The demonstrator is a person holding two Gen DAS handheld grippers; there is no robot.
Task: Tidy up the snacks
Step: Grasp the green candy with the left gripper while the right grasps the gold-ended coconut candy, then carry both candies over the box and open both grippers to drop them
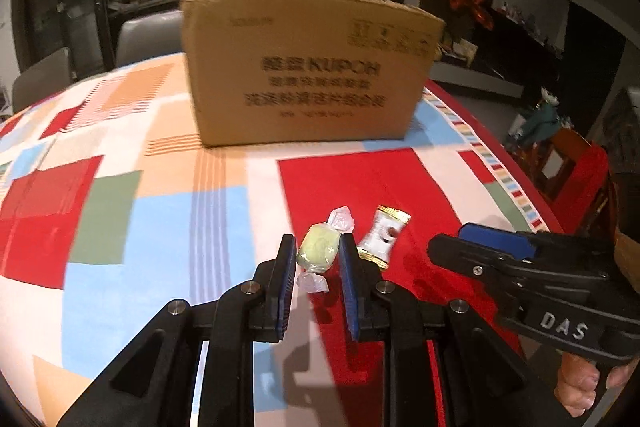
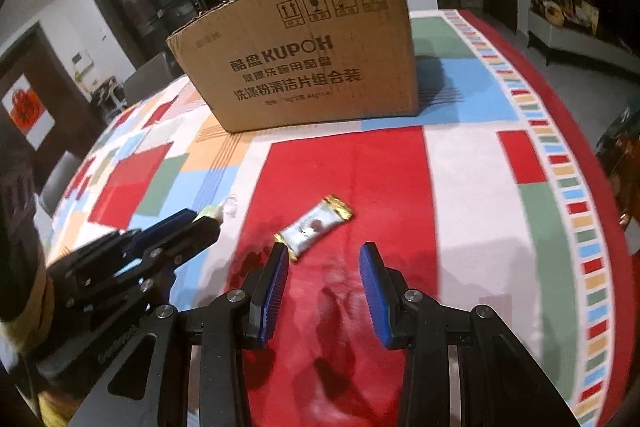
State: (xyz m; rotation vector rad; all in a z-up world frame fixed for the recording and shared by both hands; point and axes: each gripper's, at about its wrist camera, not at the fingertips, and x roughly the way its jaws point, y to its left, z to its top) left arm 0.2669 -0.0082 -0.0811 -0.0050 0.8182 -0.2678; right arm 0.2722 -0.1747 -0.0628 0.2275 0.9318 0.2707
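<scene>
The left wrist view shows the green candy (image 1: 318,251) whole, with a clear twisted wrapper end at each side, lying between the blue pads of the left claw (image 1: 318,247). In the right wrist view only a sliver of that candy (image 2: 212,211) peeks past the left claw (image 2: 208,223), which enters from the left edge. The right wrist view shows the silver bar (image 2: 313,225) at full length, gold crimps at both ends, lying at a slant on the red patch of the worktop (image 2: 472,187); the left view sees the bar (image 1: 382,235) end-on, just right of the candy.

The left claw is narrowed around the candy, both pads at its sides, apparently pinching it, near the worktop's front edge. The right claw (image 2: 324,255) is spread wide and holds nothing; its left finger tip sits just beside the bar's near end, though contact cannot be told. In the left view the right claw (image 1: 460,243) appears side-on.

A cardboard box (image 2: 304,67) printed KUPOH stands further back on the patchwork cloth
</scene>
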